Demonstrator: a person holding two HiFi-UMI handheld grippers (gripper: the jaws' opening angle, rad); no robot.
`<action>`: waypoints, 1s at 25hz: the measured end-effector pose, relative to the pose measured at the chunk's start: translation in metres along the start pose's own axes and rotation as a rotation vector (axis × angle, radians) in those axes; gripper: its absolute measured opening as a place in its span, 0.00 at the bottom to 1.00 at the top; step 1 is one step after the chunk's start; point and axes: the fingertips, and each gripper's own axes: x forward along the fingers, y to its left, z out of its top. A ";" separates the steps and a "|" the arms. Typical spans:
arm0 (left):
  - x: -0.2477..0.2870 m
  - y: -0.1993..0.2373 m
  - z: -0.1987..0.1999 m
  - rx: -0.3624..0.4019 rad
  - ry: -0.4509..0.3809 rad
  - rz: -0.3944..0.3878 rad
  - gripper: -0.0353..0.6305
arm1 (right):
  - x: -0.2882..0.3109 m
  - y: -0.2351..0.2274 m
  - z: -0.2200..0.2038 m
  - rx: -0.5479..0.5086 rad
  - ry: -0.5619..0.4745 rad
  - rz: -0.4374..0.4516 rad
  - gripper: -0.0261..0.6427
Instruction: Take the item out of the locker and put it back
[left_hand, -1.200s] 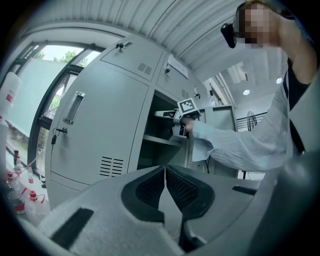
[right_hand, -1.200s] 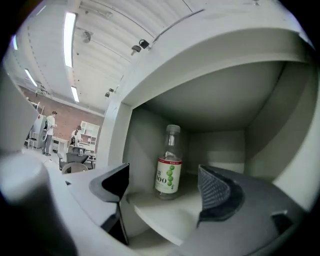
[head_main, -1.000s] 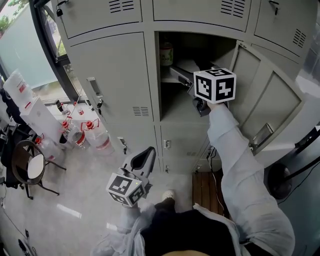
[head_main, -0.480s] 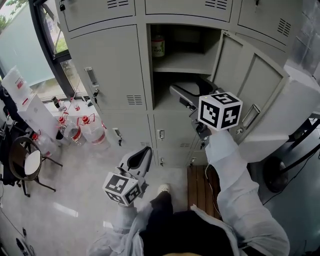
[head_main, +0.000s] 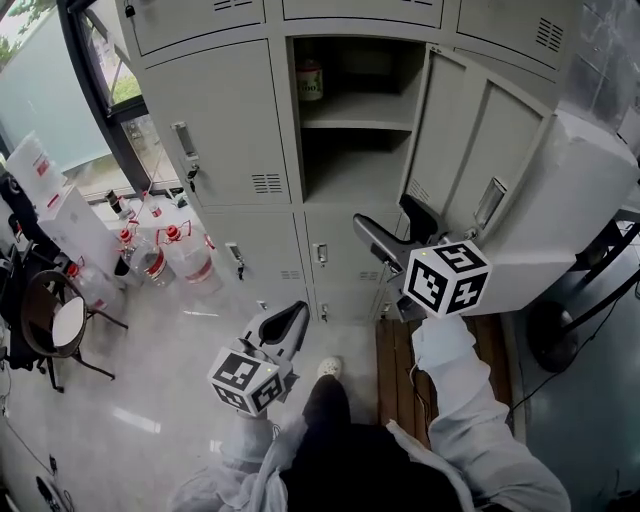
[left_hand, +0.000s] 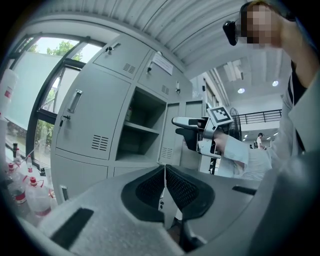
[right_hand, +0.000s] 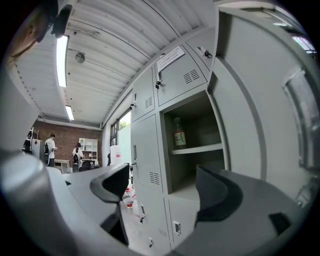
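**Head view:** the bottle (head_main: 310, 78) stands on the upper shelf (head_main: 355, 124) of the open locker (head_main: 340, 245). The right hand-held gripper (head_main: 390, 222) is outside and below it.

**Left gripper view:** the left hand-held gripper (left_hand: 164, 172) has its jaws pressed together, empty.

**Right gripper view:** the jaws gape wide with nothing between them. The next move is best made by raising them, centring them on the bottle's body and closing squarely.
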 end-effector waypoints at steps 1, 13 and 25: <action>-0.002 -0.003 -0.002 -0.004 0.002 -0.002 0.07 | -0.008 0.003 -0.003 -0.002 -0.002 -0.007 0.66; -0.009 -0.041 -0.018 -0.023 0.005 -0.047 0.08 | -0.132 0.005 -0.047 -0.048 -0.013 -0.200 0.27; -0.013 -0.054 -0.031 -0.030 0.013 -0.029 0.08 | -0.198 0.007 -0.106 -0.031 0.040 -0.367 0.04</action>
